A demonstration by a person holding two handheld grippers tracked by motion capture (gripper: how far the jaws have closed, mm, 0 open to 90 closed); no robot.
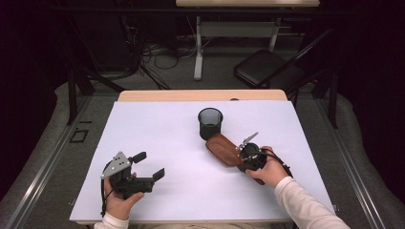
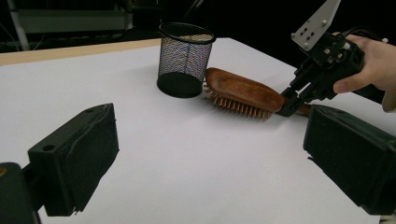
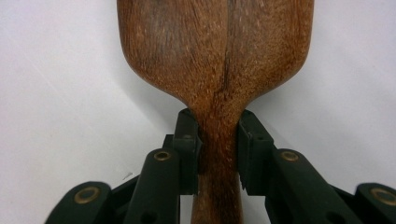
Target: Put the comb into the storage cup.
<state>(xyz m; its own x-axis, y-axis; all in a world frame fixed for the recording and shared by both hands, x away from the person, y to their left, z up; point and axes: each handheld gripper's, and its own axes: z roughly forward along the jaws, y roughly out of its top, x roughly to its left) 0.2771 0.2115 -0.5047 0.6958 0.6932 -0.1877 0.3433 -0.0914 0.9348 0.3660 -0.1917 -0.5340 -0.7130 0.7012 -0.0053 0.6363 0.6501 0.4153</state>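
Note:
A brown wooden hairbrush lies bristles down on the white table, its head beside a black mesh cup. My right gripper is shut on the brush's narrow handle. In the right gripper view both pads press the sides of the handle, with the hairbrush head stretching away. My left gripper rests at the front left, open and with nothing between its jaws. In the left gripper view, past that gripper, I see the cup, the hairbrush and the right gripper.
The mesh cup stands upright near the table's middle back. Behind the table a black folding chair stands at the right, and a second table's white leg rises among cables on the floor.

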